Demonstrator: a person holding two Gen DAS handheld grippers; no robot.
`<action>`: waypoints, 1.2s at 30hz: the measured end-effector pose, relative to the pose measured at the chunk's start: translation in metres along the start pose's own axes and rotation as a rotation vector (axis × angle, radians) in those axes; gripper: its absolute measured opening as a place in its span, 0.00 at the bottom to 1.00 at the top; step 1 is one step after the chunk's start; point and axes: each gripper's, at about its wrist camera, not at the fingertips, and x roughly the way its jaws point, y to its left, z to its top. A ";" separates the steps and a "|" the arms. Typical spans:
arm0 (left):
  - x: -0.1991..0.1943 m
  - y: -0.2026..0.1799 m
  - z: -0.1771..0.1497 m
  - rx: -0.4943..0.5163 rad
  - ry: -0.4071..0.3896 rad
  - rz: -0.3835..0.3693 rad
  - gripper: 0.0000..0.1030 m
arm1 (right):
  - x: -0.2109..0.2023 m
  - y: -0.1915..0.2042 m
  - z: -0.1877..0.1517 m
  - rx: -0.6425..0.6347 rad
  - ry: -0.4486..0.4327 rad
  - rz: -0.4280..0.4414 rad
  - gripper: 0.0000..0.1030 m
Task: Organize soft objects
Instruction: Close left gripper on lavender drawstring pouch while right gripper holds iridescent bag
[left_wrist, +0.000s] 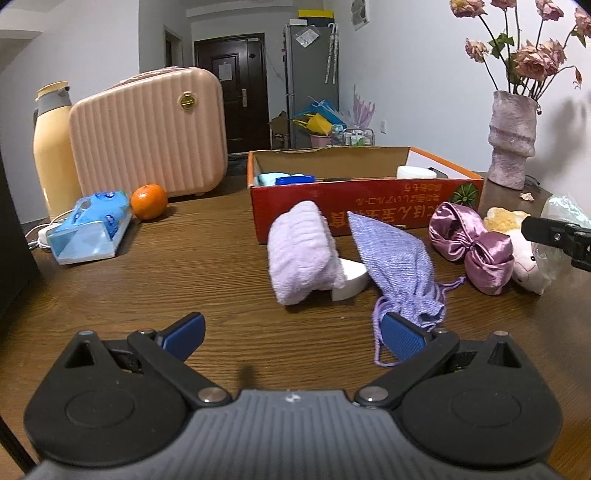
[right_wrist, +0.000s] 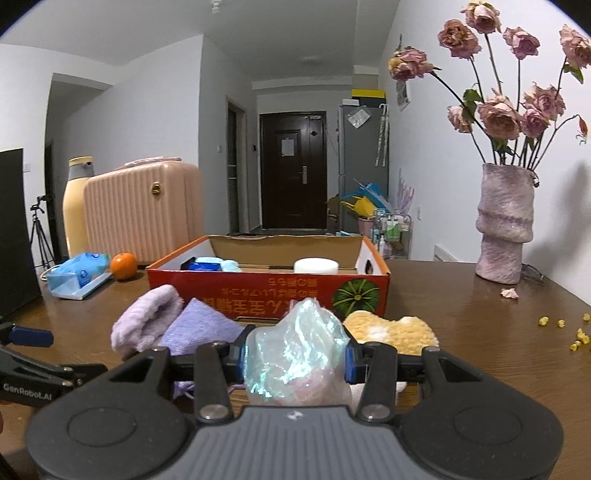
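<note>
Right hand-held gripper (right_wrist: 295, 360): blue pads clamped on an iridescent crinkly bag (right_wrist: 295, 354), one pad on each side, bag bulging up above the pads. It is held off the tabletop (right_wrist: 480, 343), in front of the red cardboard box (right_wrist: 258, 291).

Left hand-held gripper (left_wrist: 291, 334): fingers spread wide, nothing between them, low over the tabletop. Its right pad (left_wrist: 402, 339) sits just at the cord end of the lavender drawstring pouch (left_wrist: 395, 262); contact can't be confirmed.

Soft things on the tabletop, left wrist view:
- rolled lilac towel (left_wrist: 301, 251) in front of the box, lying partly over a white foam block (left_wrist: 351, 282)
- drawstring pouch just right of the towel, top leaning against the box front
- purple satin bow bag (left_wrist: 469, 245) right of the pouch
- plush toy (left_wrist: 517, 251) touching the bow bag, cream-yellow and white, partly hidden behind the right gripper's finger

Box is open. Inside at the left end: light blue items and a dark blue one. Toward the right end: a white round thing (right_wrist: 316, 265).

Further out: tissue pack (left_wrist: 88, 229) and orange (left_wrist: 149, 201) to the left, pink ribbed case (left_wrist: 147, 136) and yellow thermos (left_wrist: 51, 147) behind them. Mauve vase (right_wrist: 504, 225) of dried roses at the far right. Loose petal (right_wrist: 509, 292) and yellow crumbs (right_wrist: 576, 338) on the tabletop near it.
</note>
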 end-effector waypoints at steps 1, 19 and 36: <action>0.001 -0.002 0.000 0.003 0.001 -0.003 1.00 | 0.001 -0.001 0.000 0.004 0.001 -0.005 0.42; 0.029 -0.050 0.015 0.058 0.016 -0.047 1.00 | 0.006 -0.031 0.003 0.088 -0.010 -0.109 0.43; 0.059 -0.076 0.022 0.126 0.055 -0.050 1.00 | 0.017 -0.051 -0.001 0.133 0.022 -0.179 0.43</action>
